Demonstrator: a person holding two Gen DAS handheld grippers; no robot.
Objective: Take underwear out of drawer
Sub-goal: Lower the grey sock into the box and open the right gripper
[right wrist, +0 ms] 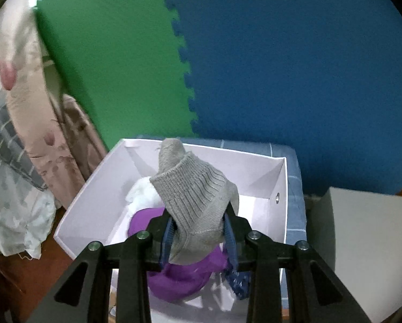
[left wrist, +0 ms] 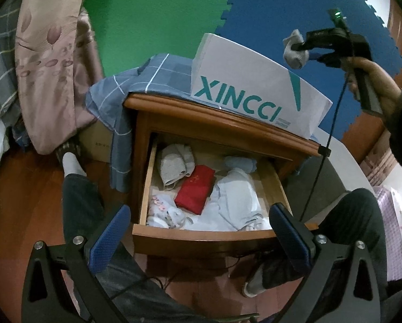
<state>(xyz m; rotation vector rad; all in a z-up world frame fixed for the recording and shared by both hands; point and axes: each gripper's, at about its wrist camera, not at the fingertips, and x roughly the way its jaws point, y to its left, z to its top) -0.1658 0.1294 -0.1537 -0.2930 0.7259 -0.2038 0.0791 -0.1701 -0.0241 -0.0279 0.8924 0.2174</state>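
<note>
Right hand-held gripper point(right wrist: 198, 238) pinches grey sock point(right wrist: 195, 202) above white box point(right wrist: 88, 202).

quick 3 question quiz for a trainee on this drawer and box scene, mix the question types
1. True or false: the right gripper is shut on a grey sock.
2. Which folded item lies near the middle of the open drawer? A) red cloth B) yellow towel C) black belt
3. Fill in: the right gripper hangs over the white ____, which already holds a purple garment.

Key
1. True; its blue pads pinch the sock.
2. A, the red cloth.
3. box, the one standing on the nightstand.
</note>
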